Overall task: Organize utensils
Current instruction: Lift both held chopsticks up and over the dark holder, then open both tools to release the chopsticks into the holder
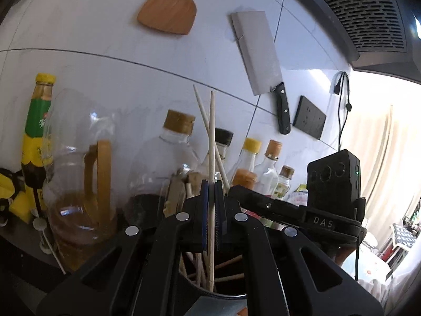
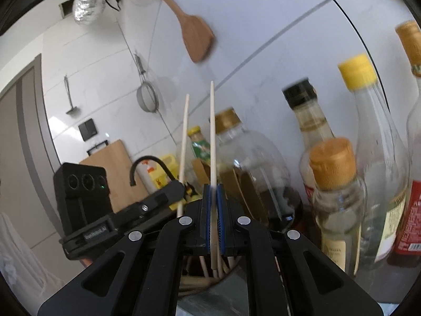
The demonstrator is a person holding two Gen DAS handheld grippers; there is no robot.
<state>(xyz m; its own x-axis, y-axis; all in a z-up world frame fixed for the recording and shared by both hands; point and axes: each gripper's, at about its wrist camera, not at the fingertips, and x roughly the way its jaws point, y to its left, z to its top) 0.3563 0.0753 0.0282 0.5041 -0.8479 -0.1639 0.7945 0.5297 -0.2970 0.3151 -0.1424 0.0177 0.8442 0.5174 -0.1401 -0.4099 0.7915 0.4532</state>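
**Chopsticks pinched above the holder**

Left wrist view: left gripper [image 1: 211,184] pinches one upright chopstick [image 1: 211,137] over the utensil holder [image 1: 226,293]; "DAS" reads on the right gripper [image 1: 322,222].

Right wrist view: right gripper [image 2: 213,187] pinches another chopstick [image 2: 213,131] above the same holder [image 2: 210,296]; bottle labels are unreadable.

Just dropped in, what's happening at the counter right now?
A person holds a gripper in each hand. The left gripper is shut on one chopstick, the right gripper on another chopstick. Both sticks stand nearly upright, lower ends over the dark utensil holder, which already has several chopsticks inside. Sauce bottles crowd the counter behind.
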